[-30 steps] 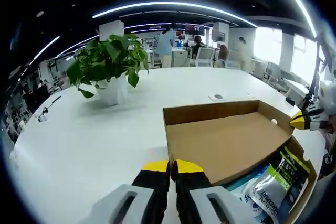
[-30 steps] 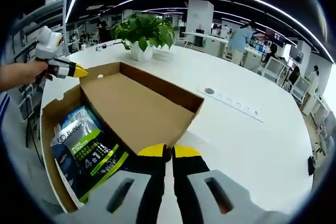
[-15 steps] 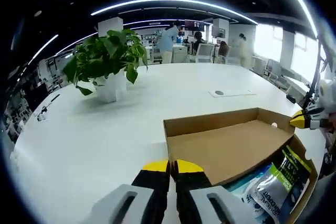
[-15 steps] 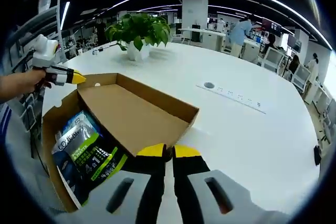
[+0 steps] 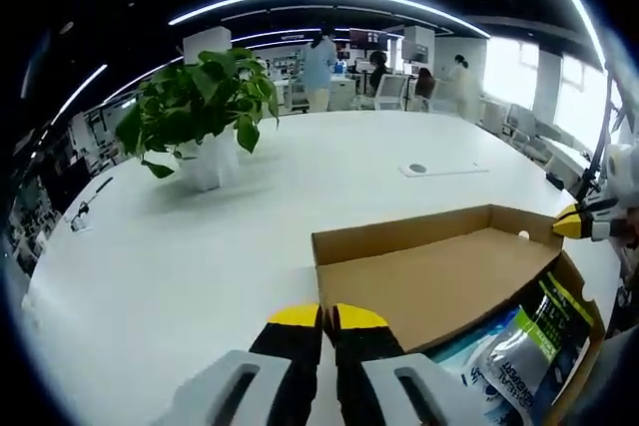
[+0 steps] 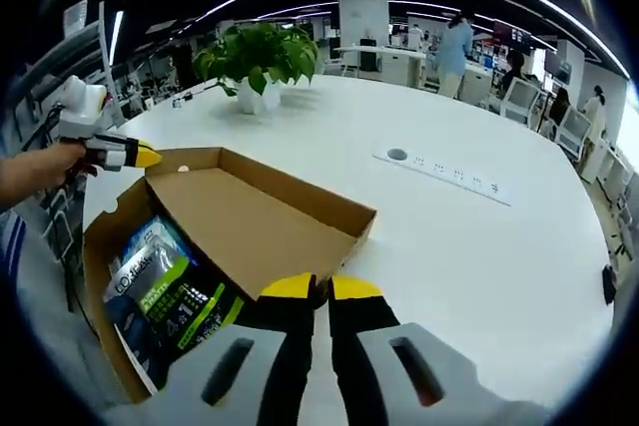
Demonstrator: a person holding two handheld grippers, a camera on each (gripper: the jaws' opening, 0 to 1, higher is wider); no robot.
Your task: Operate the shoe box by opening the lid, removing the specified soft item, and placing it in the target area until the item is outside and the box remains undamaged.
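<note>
Shoe box point(image 6: 240, 236) lid open; soft pouch point(image 6: 165, 291) inside looks light, floppy, slick — pinch top edge. Left gripper point(image 5: 326, 317) & right gripper point(image 6: 319, 289) pinched closed, empty.

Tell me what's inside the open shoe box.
Inside the shoe box lies a soft printed pouch, green, blue and black, also seen in the left gripper view. The folded-back lid covers part of it; anything underneath is hidden.

Table: a wide white table point(image 5: 200, 236) with a bare, glossy top.
Plant: a leafy green plant point(image 5: 195, 107) in a white pot, standing on the table.
Outlet panel: a flat strip point(image 6: 444, 169) set into the tabletop.
Background: people point(image 5: 321, 67) standing among office desks under long ceiling lights.
</note>
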